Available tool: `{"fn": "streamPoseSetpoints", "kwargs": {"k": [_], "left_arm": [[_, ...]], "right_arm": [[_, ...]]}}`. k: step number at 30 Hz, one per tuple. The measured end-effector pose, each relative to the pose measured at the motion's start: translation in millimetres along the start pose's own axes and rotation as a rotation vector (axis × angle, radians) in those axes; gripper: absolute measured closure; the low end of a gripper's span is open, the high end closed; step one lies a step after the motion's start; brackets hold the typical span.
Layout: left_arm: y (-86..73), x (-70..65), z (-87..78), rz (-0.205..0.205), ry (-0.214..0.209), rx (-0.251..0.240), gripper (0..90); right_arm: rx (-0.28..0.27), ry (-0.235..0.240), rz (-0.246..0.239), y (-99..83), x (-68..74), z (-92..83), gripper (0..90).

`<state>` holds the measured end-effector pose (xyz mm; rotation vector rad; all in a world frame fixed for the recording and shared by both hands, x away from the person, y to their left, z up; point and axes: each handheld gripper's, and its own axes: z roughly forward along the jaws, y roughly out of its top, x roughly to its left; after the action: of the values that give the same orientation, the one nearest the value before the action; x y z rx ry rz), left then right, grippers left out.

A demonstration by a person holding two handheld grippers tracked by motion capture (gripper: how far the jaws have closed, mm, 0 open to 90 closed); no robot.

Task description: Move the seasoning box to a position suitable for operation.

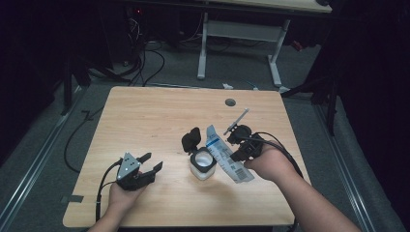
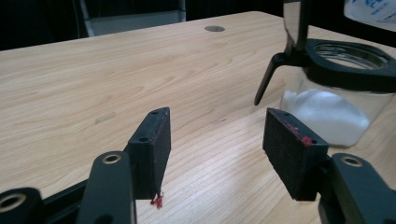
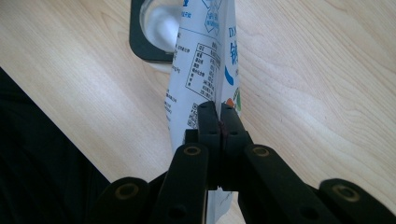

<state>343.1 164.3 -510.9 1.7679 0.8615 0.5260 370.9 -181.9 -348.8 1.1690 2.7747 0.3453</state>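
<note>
Table (image 1: 145,116) of pale wood takes up most of the high view, and its whole left and far part lies bare, with a small round hole (image 1: 230,102) near the far edge. Right of centre stands a clear jar (image 1: 202,164) with white powder in the bottom and a black hinged lid (image 1: 191,139) flipped up behind it. A white and blue pouch (image 1: 223,152) slants down toward the jar's mouth, pinched at its lower end by the right gripper (image 3: 219,122), whose jaws are pressed tight on it. That hand comes in from the right edge. The left gripper (image 1: 145,166) sits low near the front edge, well apart from the jar, pointing toward it, jaws wide with nothing between them.
</note>
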Motion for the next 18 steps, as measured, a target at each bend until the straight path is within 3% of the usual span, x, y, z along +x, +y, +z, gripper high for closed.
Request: {"fn": "streamPoseSetpoints", "kwargs": {"k": [11, 18], "left_arm": [[0.0, 1.6, -1.0, -0.025, 0.000, -0.006, 42.4], [0.1, 0.3, -0.1, -0.019, -0.005, 0.000, 42.4]], "right_arm": [[0.006, -0.022, 0.053, -19.4, -21.4, 12.0, 90.0], [0.011, -0.027, 0.099, -32.3, -36.9, 19.9, 90.0]]}}
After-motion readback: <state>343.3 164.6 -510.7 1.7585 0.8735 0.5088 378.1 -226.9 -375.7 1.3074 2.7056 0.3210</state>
